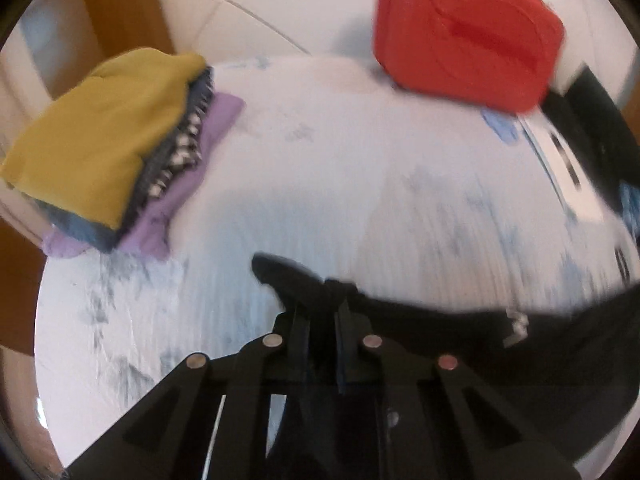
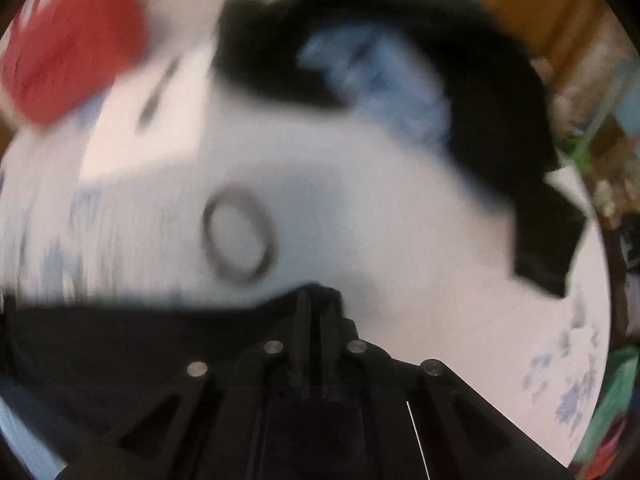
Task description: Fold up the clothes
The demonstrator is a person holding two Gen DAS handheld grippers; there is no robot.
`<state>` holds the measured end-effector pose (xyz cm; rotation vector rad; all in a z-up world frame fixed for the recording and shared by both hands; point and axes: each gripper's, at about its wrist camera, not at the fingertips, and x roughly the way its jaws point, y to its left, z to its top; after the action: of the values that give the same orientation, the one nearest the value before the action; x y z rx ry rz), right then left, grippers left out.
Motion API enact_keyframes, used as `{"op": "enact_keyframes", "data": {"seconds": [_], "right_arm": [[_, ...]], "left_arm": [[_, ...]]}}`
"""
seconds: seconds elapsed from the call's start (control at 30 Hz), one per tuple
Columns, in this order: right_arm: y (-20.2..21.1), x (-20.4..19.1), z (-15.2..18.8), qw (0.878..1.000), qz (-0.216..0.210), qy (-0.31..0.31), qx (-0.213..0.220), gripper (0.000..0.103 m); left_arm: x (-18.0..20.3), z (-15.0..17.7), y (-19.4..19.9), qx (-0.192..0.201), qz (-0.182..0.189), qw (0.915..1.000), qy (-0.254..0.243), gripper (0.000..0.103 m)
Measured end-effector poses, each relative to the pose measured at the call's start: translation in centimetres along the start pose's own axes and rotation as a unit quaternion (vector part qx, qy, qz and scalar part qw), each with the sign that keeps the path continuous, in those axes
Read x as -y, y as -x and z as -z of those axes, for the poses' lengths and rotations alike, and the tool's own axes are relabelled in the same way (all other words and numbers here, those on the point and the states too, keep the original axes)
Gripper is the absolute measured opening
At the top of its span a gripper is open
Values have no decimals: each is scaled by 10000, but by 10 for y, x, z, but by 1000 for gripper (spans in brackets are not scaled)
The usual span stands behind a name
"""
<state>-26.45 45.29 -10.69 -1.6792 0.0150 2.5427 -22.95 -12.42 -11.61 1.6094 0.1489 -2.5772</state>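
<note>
A black garment point(image 1: 500, 344) hangs stretched between my two grippers above the white table point(image 1: 320, 160). My left gripper point(image 1: 322, 304) is shut on its one edge, with a black corner sticking out to the left. My right gripper point(image 2: 318, 304) is shut on the other edge, and the black cloth point(image 2: 100, 340) runs off to the left in the right wrist view. A pile of black point(image 2: 500, 92) and blue clothes point(image 2: 384, 76) lies further back on the table. Both views are blurred.
A stack of folded clothes point(image 1: 108, 140), mustard on top and purple at the bottom, sits at the table's far left. A red bag point(image 1: 468, 36) stands at the back and also shows in the right wrist view point(image 2: 68, 48). A white device point(image 1: 568, 168) lies at the right.
</note>
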Motion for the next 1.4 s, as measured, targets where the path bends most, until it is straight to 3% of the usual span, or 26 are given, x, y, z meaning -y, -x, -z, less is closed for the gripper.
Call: {"op": "enact_keyframes", "data": {"seconds": [0.03,0.07,0.13,0.17,0.2,0.27,0.3,0.37,0.5,0.6,0.7,0.93,1.07,1.17,1.3,1.4], "right_arm": [[0,11,-5,9998,10,-189,92,5],[-5,21,-9,9993,8,-361,67,12],[-16,32,-11,9982,192,-542,-143,25],[-17,37,-9,9976,211,-633,-198,29],[-13,41,-5,9972,137,-712,-174,30],[-3,41,8,9972,-110,-733,-130,34],[1,38,14,9971,-230,-718,-137,36],[10,33,27,9964,-470,-688,-151,42],[21,21,53,9937,-893,-637,-243,43],[20,7,70,9923,-1030,-591,-358,43],[29,-15,81,9886,-1376,-444,-420,43],[57,-158,86,9579,-2704,827,-503,43],[55,-251,84,9426,-3000,1349,-582,52],[46,-305,80,9368,-3094,1501,-639,52],[32,-359,75,9328,-3161,1569,-732,52],[22,-387,75,9317,-3145,1637,-786,52]], "left_arm": [[-3,-4,-5,-31,37,9999,102,10],[-6,-7,-18,-328,89,9991,238,11],[-12,-10,-26,-570,325,9968,461,21],[-16,-9,-19,-487,371,9967,528,35],[-19,-8,-10,-367,395,9971,530,60],[-23,-6,15,-127,411,9980,464,92],[-24,-3,26,-52,440,9982,399,93],[-19,4,42,-102,566,9982,158,93],[2,12,54,-80,677,9974,-224,93],[28,16,40,-228,846,9952,-446,93],[45,28,30,-374,742,9939,-721,93],[22,55,32,-421,524,9960,-582,93],[5,65,27,-468,549,9962,-492,93],[4,67,21,-459,608,9950,-642,77],[5,67,10,-570,749,9922,-817,42],[4,68,13,-522,818,9908,-938,26]]}}
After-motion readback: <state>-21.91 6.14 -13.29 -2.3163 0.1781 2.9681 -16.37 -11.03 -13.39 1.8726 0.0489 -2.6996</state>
